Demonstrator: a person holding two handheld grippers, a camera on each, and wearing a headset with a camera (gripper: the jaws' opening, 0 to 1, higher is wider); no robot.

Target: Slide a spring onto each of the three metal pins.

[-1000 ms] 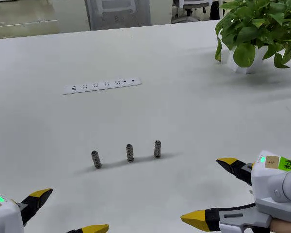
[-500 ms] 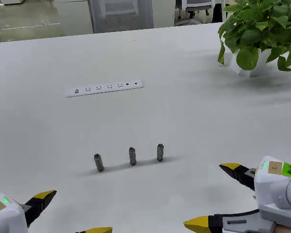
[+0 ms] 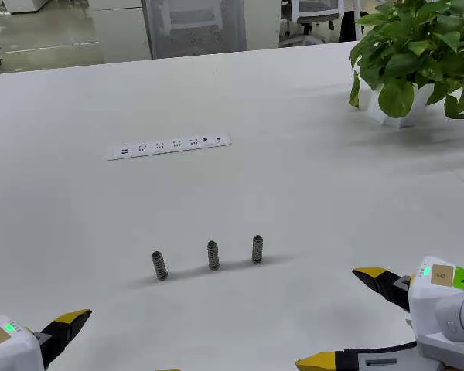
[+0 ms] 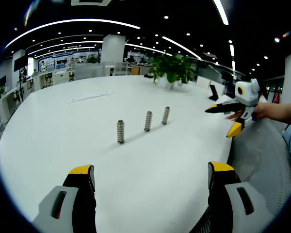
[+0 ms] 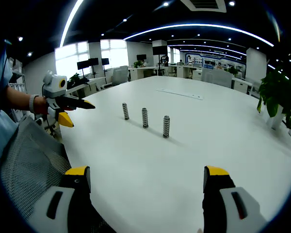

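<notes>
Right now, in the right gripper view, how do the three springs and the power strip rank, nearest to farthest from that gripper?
1. Right spring, just ahead.
2. Middle spring, behind it.
3. Left spring, row's far end.
4. Power strip, far beyond.

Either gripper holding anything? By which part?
Nothing held: the left gripper and right gripper both have jaws open and empty; the three coiled metal springs stand on the white table, untouched.
</notes>
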